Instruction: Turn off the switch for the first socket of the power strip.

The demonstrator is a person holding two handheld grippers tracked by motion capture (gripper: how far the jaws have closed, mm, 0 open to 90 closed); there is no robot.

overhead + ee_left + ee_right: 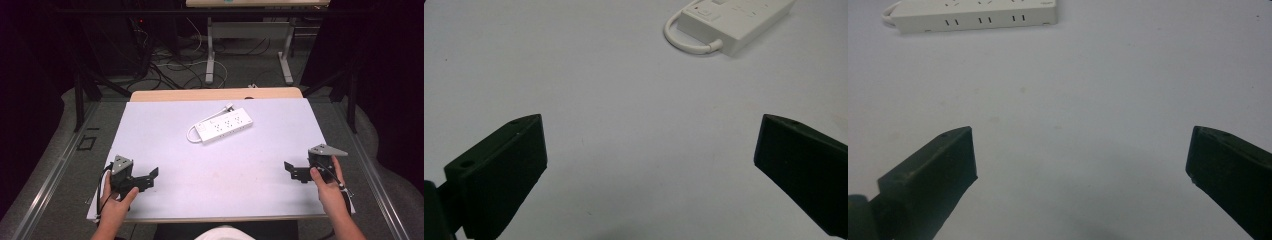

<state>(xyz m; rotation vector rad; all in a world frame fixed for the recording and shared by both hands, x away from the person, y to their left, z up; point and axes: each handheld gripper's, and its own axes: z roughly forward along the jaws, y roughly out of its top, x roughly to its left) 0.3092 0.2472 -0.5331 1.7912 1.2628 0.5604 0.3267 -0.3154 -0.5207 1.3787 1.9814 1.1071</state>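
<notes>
Both grippers, left gripper [148, 179] and right gripper [295, 171], rest spread wide apart, aimed inward toward the power strip [225, 125].

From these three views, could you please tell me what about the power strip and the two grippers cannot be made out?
- Power strip: its plug end in the high view is too small to make out.
- In the left gripper view the strip's far end is cut off by the top edge.
- In the right gripper view its top face is cut off by the top edge.
- Left gripper and right gripper: jaws wide apart, but the holding hands cover the handles.
</notes>
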